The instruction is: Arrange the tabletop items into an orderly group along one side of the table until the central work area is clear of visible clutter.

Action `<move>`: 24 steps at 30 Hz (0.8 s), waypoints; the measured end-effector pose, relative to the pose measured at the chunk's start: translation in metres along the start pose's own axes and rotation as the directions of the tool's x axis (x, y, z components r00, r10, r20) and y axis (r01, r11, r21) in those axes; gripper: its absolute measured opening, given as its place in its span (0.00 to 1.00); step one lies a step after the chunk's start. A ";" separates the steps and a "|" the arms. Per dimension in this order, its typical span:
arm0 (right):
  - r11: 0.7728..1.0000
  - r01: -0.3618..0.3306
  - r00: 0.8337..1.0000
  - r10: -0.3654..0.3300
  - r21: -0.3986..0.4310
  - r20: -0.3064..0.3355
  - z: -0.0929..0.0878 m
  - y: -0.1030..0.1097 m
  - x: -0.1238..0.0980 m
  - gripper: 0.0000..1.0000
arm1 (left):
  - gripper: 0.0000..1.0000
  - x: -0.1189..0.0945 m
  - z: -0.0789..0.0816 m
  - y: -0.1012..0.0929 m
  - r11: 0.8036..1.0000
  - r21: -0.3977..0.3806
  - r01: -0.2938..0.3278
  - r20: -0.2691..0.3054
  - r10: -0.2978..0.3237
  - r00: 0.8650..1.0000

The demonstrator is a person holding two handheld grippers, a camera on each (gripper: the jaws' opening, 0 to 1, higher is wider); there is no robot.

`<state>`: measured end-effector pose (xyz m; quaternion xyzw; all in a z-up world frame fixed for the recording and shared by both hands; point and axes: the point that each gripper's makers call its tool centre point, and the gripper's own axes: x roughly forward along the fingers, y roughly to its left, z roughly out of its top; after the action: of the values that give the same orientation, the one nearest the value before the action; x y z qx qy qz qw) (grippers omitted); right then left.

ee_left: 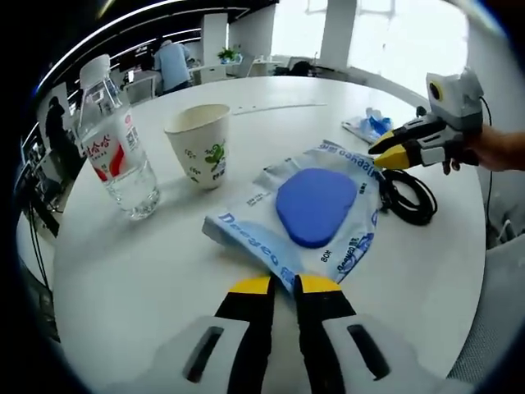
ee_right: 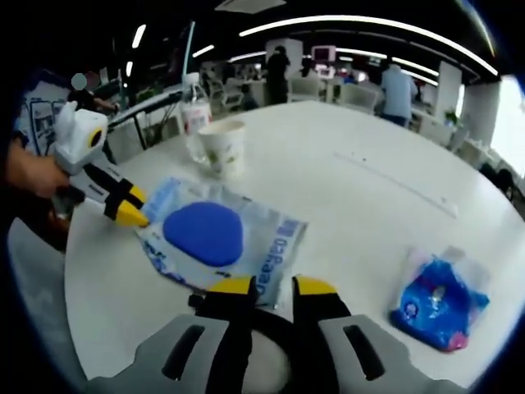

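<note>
A clear packet with blue print and a blue oval pad inside [ee_left: 316, 205] [ee_right: 205, 234] lies flat on the round white table [ee_left: 123, 271] [ee_right: 369, 197]. My left gripper [ee_left: 285, 285] [ee_right: 135, 215] is shut on the packet's near corner. From the opposite side, my right gripper [ee_right: 273, 286] [ee_left: 379, 153] is closed on the packet's other edge. A paper cup [ee_left: 201, 144] [ee_right: 223, 146] and a water bottle [ee_left: 115, 148] [ee_right: 195, 115] stand upright beyond the packet. A small blue packet [ee_left: 369, 125] [ee_right: 439, 304] lies apart.
A coiled black cable [ee_left: 408, 197] [ee_right: 197, 300] lies on the table under my right gripper. A hand [ee_left: 492, 148] holds that gripper. Office desks, chairs and people stand beyond the table. Bare tabletop stretches along the far side [ee_right: 394, 164].
</note>
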<state>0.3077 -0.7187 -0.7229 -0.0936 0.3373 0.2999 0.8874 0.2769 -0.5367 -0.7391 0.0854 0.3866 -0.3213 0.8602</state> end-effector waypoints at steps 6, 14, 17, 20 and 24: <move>1.000 0.002 1.000 -0.002 0.011 -0.008 -0.002 0.002 0.004 0.12 | 0.09 0.000 -0.001 0.001 0.999 -0.031 0.008 0.012 -0.008 1.000; 0.999 -0.019 1.000 0.019 0.029 -0.025 0.000 0.000 0.007 0.01 | 0.07 0.000 0.000 0.003 0.998 -0.069 0.012 0.019 -0.011 1.000; 0.999 -0.023 0.999 0.023 0.027 -0.029 0.000 0.003 0.007 0.00 | 0.04 0.001 0.003 0.002 1.000 -0.006 0.015 0.016 -0.015 1.000; 1.000 -0.018 0.999 0.019 0.011 -0.027 0.001 0.003 0.006 0.00 | 0.02 0.001 0.005 0.003 0.999 -0.035 0.011 0.020 -0.011 1.000; 1.000 -0.029 1.000 0.029 0.000 -0.010 0.005 0.005 0.002 0.00 | 0.00 -0.002 0.011 0.005 1.000 -0.023 -0.005 0.033 0.006 0.999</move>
<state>0.3091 -0.7120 -0.7207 -0.0902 0.3429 0.3124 0.8813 0.2859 -0.5363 -0.7305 0.0714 0.3758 -0.3160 0.8682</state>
